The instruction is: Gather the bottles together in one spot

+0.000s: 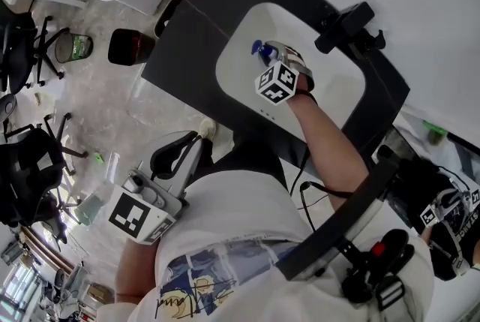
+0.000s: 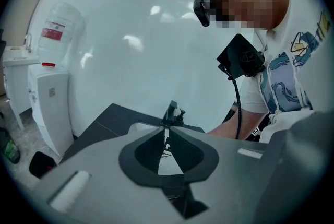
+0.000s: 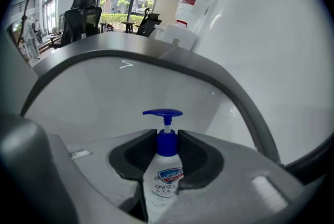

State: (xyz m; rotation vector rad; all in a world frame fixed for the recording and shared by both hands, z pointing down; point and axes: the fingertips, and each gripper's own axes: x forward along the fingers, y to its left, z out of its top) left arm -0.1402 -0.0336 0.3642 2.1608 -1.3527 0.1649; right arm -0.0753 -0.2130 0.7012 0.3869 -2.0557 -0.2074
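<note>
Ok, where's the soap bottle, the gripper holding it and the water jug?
soap bottle [image 3: 163,178]: right gripper view, its label.
right gripper [image 3: 167,135]: right gripper view, between its fingertips.
water jug [image 3: 194,1]: right gripper view, its side.

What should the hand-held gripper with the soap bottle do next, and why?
Probably lift it a little, straight up. The right hand-held gripper has its jaws closed on the neck of the soap bottle, just under the blue pump, at the white tabletop. No other bottle shows on that surface, so this one likely has to be carried elsewhere once it is clear.

Bright, even light, fisheye edge warping
</note>
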